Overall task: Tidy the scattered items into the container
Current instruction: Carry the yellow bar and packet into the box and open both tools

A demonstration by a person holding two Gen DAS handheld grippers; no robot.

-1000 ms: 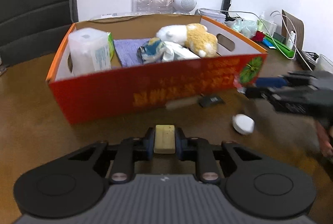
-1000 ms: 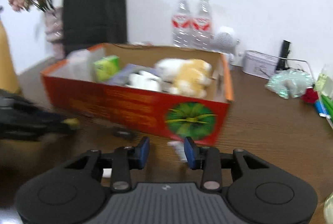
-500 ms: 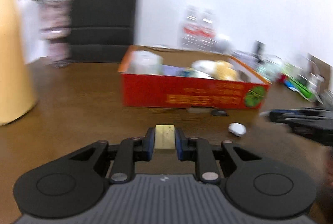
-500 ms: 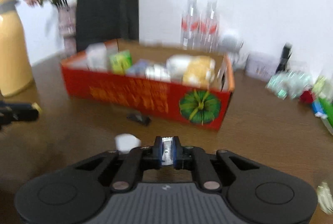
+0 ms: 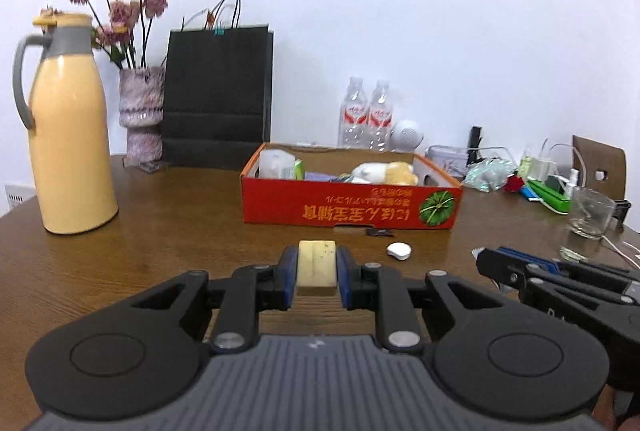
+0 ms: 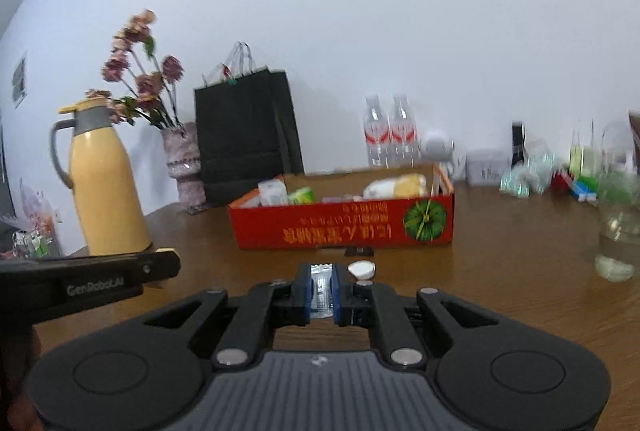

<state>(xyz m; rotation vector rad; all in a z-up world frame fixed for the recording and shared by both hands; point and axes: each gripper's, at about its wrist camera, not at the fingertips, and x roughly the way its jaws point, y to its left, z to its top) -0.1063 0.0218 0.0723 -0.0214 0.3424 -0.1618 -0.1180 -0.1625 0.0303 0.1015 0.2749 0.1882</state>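
Left gripper [image 5: 317, 269]: clamped on a pale yellow block [image 5: 317, 263], held upright between the blue pads, long axis running forward along the fingers.
Right gripper [image 6: 321, 289]: closed tight on a thin clear-and-silver packet [image 6: 321, 285]; edge-on, so hard to name beyond a flat wrapped item.
Right gripper from the left view [image 5: 516, 267]: low at the right edge, level with the left claw, a white serrated scrap showing at its tip.
Still loose on the table [image 5: 168, 231]: small white oval piece [image 5: 399, 250] and flat black piece [image 5: 379, 231], both ahead and slightly right of the left claw, just short of the box front.
Container: red cardboard box [image 5: 352, 209] straight ahead of both claws, well apart, long side facing, open top; toilet roll, green pack and plush toy already inside.
Relation for the coming move: both held items lie short of the front wall and low against its rim; likely need to lift, go forward over the rim, then release. Neither hand clearly nearer.
Hard to make out: box floor and free space inside hidden by the front wall; right view blurred at its right side.
Far: yellow jug [image 5: 70, 127], vase, black bag, two bottles along the wall.
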